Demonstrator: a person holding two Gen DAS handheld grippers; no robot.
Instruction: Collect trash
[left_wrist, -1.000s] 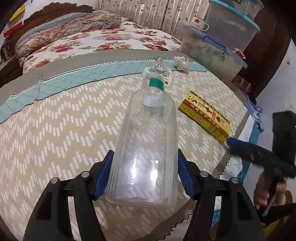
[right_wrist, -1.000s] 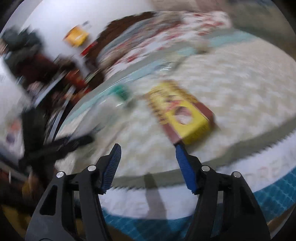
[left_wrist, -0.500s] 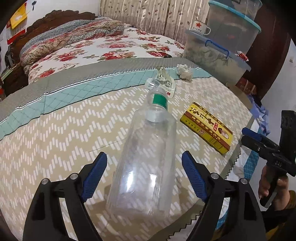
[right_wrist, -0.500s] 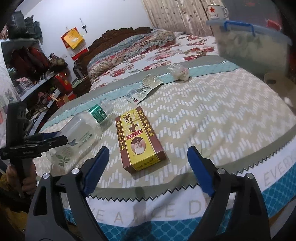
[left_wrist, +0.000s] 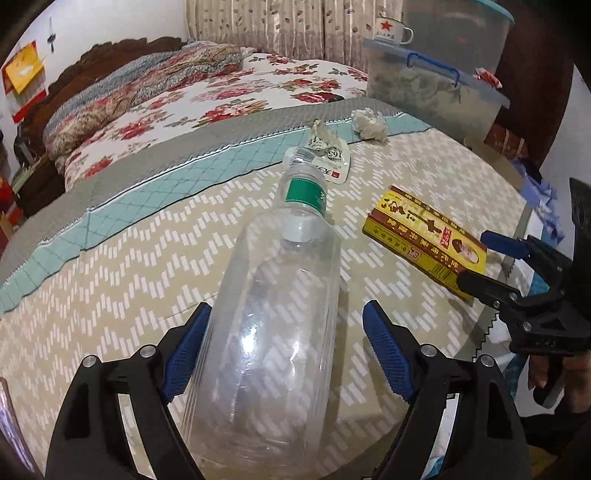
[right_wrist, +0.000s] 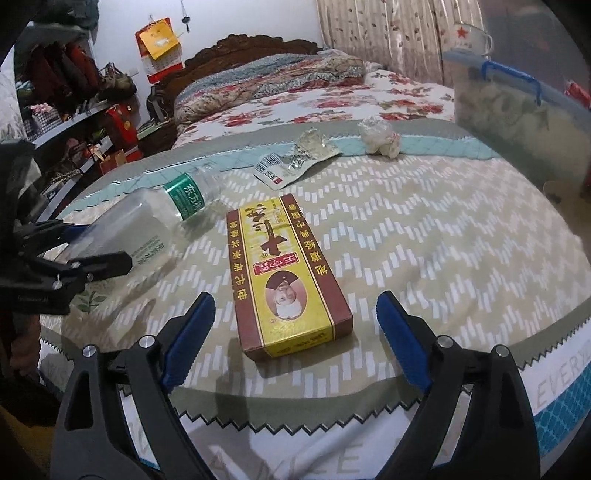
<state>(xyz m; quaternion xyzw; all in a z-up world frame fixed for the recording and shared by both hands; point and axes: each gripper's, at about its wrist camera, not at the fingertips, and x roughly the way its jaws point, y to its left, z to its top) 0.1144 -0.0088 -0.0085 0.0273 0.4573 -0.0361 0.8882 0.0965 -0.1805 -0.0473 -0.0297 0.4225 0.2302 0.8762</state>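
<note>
Nothing is collected yet: my left claw (left_wrist: 284, 354) gapes around the bottle (left_wrist: 273, 332), my right claw (right_wrist: 295, 338) wide before the box (right_wrist: 284, 273), wrapper (right_wrist: 295, 162) and wad (right_wrist: 378, 138) untouched upper centre.

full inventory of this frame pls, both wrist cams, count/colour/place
plastic bottle: 1, clear with green label, lying on the quilt between the left gripper's fingers
box: 1, yellow and brown, flat on the quilt ahead of the right gripper
wrapper: 1, torn, white and clear, beyond the box
crumpled paper: 1, white, on the teal band
quilt: 1, beige zigzag, teal border
storage bins: 2 stacked, clear, blue lids, far right
mug: 1, white, red star, on the lower bin
wall calendar: 1, red and yellow, on the wall
left gripper: black, blue pads, open
right gripper: black, blue pads, open, nothing held
</note>
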